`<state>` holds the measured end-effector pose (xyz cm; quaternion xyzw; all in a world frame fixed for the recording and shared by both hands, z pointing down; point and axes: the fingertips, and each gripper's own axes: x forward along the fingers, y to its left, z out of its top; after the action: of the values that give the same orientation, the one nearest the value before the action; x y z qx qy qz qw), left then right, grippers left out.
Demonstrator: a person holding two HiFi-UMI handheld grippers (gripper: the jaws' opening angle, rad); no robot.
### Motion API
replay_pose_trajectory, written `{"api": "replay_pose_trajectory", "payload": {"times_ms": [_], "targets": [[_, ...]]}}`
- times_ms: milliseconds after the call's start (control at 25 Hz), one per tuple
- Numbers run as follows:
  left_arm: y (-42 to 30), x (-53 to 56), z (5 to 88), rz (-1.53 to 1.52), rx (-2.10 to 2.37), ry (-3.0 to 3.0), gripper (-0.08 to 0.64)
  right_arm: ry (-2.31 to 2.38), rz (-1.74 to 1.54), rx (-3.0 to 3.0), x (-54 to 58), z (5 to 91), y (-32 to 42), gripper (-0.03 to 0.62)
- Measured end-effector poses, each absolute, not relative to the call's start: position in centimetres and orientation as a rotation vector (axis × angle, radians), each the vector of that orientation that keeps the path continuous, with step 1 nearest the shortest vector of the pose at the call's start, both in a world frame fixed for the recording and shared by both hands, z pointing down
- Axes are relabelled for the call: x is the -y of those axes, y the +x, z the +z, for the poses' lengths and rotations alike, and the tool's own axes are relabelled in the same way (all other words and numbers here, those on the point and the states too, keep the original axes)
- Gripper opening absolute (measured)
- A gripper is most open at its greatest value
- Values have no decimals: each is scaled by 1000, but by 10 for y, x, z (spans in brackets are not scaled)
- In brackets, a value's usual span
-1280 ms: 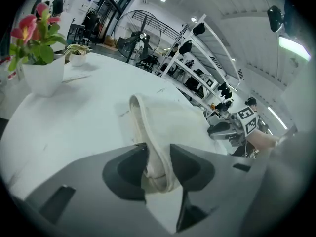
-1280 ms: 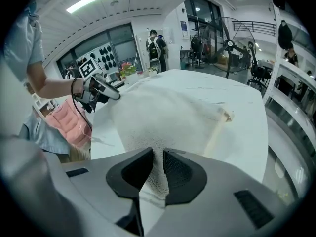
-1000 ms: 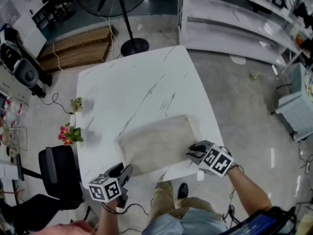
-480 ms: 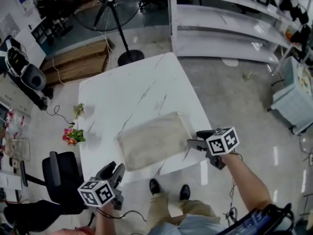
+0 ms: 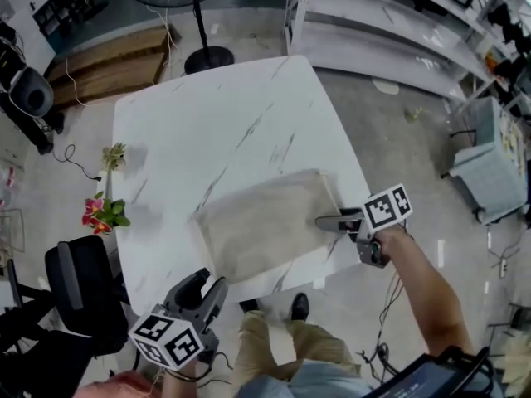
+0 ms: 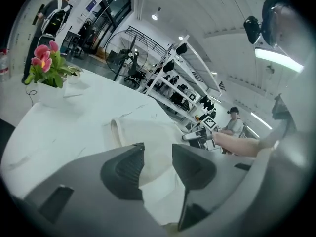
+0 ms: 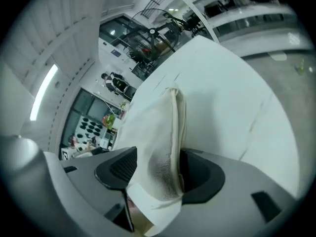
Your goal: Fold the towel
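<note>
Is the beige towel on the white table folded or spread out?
Folded: the beige towel lies as a compact rectangle, and the right gripper view shows stacked layers at its edge.

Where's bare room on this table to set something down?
Bare: the table beyond the towel, and the strip between towel and flowers. Crowded: the near right edge, where the right gripper has just been opening its jaws around the towel.

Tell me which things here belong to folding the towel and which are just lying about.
Job: beige towel; white marbled table it lies on.
Lying about: pink potted flowers; standing fan; black chair; shelving.
</note>
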<state>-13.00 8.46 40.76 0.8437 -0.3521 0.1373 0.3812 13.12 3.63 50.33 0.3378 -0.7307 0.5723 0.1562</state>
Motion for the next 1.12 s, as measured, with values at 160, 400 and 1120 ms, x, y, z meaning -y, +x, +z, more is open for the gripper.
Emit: {"api": "replay_pose_trajectory", "payload": {"times_ms": [160, 400, 1120], "targets": [[-131, -87, 398, 319, 864, 2172, 179, 952, 1849, 2118, -37, 502, 117, 121], [-152, -86, 383, 289, 893, 2192, 179, 1122, 1562, 2145, -36, 464, 129, 117], [-204, -125, 360, 168, 1024, 2166, 179, 781, 646, 2086, -20, 422, -44, 132]]}}
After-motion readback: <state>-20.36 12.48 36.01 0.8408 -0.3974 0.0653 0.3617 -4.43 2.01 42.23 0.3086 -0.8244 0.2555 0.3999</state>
